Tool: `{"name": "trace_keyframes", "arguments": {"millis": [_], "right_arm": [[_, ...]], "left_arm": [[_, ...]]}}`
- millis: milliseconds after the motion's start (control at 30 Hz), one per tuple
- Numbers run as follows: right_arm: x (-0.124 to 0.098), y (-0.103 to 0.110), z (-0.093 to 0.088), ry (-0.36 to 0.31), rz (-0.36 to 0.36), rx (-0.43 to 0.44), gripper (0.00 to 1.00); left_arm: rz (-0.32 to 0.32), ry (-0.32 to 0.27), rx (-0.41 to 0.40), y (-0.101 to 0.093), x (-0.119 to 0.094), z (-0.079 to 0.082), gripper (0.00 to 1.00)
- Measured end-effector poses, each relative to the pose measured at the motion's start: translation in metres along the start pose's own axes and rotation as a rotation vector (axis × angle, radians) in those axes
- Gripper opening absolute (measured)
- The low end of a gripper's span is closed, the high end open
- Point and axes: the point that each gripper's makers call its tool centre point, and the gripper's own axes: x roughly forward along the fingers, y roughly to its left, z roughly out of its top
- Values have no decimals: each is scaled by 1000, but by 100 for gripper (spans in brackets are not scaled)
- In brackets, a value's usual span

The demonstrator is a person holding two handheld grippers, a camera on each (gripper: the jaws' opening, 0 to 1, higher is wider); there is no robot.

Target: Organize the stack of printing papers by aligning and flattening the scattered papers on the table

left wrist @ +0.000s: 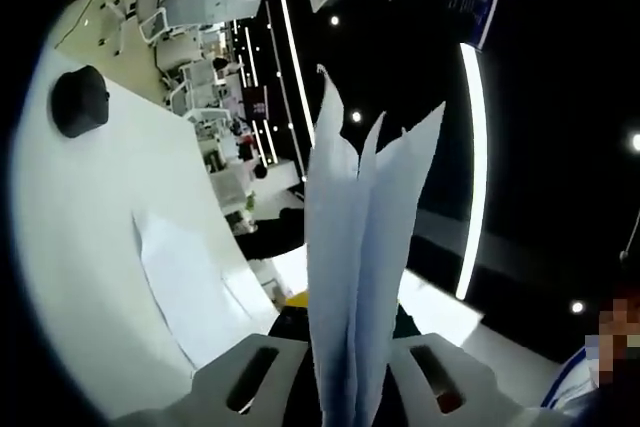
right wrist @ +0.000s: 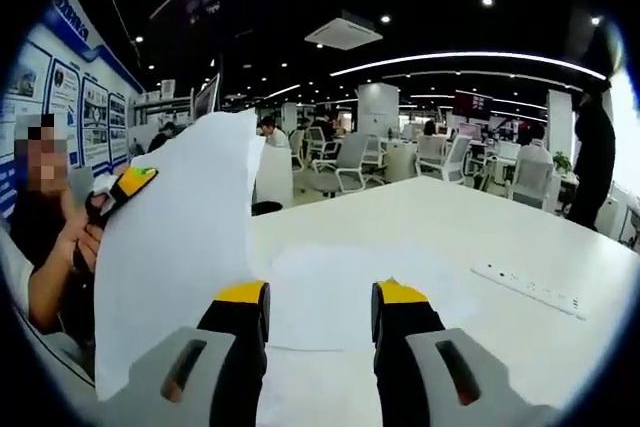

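Left gripper view: the left gripper (left wrist: 345, 372) has its fingers clenched on upright papers (left wrist: 355, 237), while the right gripper (right wrist: 320, 312) stands released above the bench (right wrist: 450, 227).

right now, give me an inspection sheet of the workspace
Surface: white table, broad and mostly bare.
Job's things: a sheaf of papers stands upright between the left tool's jaws; loose sheets lie flat on the table.
Clutter: white power strip on the table; round black object near the table edge.
Grippers: left tool shut on the papers; right tool open, above the loose sheets.
Cables: nothing seen.
Surroundings: open office with chairs, desks, wall posters, ceiling strip lights, people in the background.
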Motion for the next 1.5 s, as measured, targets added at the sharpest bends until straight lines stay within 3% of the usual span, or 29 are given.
{"name": "trace_keyframes", "arguments": {"millis": [667, 1033, 1500], "right_arm": [[-19, -16, -1, -27, -57, 24, 40], [-52, -31, 6, -93, -130, 44, 59], [-88, -41, 20, -132, -196, 13, 67]], "left_arm": [[19, -30, 59, 1, -10, 8, 6], [47, -52, 129, 5, -29, 18, 6], [102, -73, 232, 16, -57, 32, 6]]}}
